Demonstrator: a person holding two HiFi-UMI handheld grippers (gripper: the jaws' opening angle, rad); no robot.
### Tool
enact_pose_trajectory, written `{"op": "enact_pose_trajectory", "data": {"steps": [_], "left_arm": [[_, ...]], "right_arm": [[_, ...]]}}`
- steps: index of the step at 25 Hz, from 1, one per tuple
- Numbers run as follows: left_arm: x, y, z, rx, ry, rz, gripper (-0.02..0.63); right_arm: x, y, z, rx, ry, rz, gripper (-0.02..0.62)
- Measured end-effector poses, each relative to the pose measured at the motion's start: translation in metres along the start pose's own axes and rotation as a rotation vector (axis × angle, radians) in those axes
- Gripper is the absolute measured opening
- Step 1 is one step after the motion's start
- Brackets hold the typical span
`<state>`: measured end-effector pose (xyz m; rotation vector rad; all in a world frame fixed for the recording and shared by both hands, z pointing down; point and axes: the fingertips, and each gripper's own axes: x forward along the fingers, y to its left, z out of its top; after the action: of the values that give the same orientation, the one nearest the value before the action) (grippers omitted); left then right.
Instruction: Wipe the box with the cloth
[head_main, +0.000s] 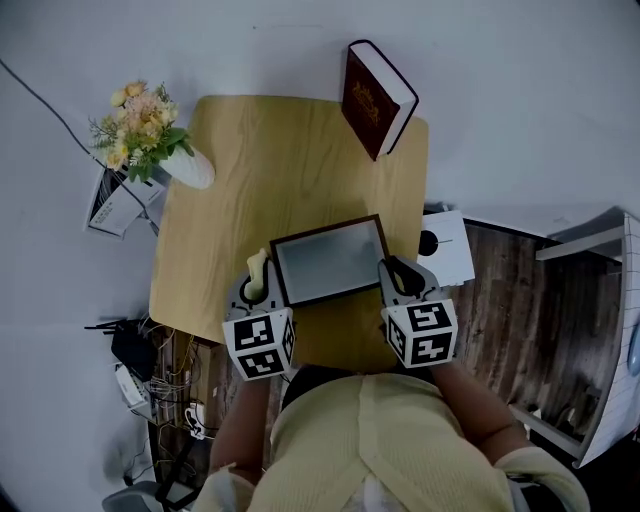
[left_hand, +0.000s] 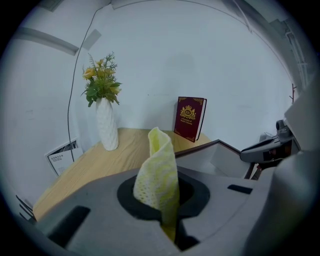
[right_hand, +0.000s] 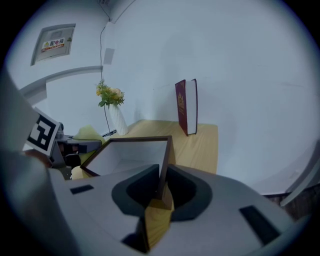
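Head view, clock read from the centre of the wooden table (head_main: 285, 160).

- Box (head_main: 330, 262): open-topped, dark brown rim, pale grey inside. Sits at 6 o'clock on the table, close to the near edge, turned slightly askew.
- Left gripper (head_main: 258, 286): at 9 o'clock of the box, just outside its left wall. Jaws pinched down on a yellow mesh cloth (left_hand: 159, 172). The cloth is folded into an upright peak that rises above the pads, with only the bottom fold caught between them. Cloth is just beside the box wall; contact can't be made out.
- Right gripper (head_main: 392, 272): at 3 o'clock of the box. Jaws nearly together, clamped on the box's thin right wall near its front corner. In the right gripper view the wall edge runs straight down between the 2 pads.
- Red book (head_main: 372, 95): standing upright at 1 o'clock, at the far table corner, gold emblem on the cover.
- White vase (head_main: 190, 168) with yellow and peach flowers (head_main: 140, 125): at 10 o'clock, at the left table edge.
- White card (head_main: 447, 245): off the table at 3 o'clock, beyond the right gripper.
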<state>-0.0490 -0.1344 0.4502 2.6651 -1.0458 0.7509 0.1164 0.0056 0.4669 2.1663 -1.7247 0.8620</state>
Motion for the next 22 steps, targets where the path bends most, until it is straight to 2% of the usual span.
{"op": "enact_pose_trajectory", "data": {"steps": [7,11,15,22], "left_arm": [[0.011,-0.011,0.012,0.027,-0.023,-0.068,0.023],[0.018,-0.024,0.02,0.125,-0.037,-0.092,0.023],[0.021,-0.025,0.022,0.11,-0.043,-0.122,0.024],[0.027,-0.03,0.026,0.129,-0.055,-0.144,0.024]], "right_arm": [[-0.009,0.0,-0.008,0.054,-0.012,-0.031,0.058],[-0.013,0.002,-0.012,0.086,-0.018,-0.038,0.063],[-0.018,0.004,-0.016,0.115,-0.024,-0.038,0.067],[-0.024,0.007,-0.023,0.144,-0.032,-0.047,0.076]]}}
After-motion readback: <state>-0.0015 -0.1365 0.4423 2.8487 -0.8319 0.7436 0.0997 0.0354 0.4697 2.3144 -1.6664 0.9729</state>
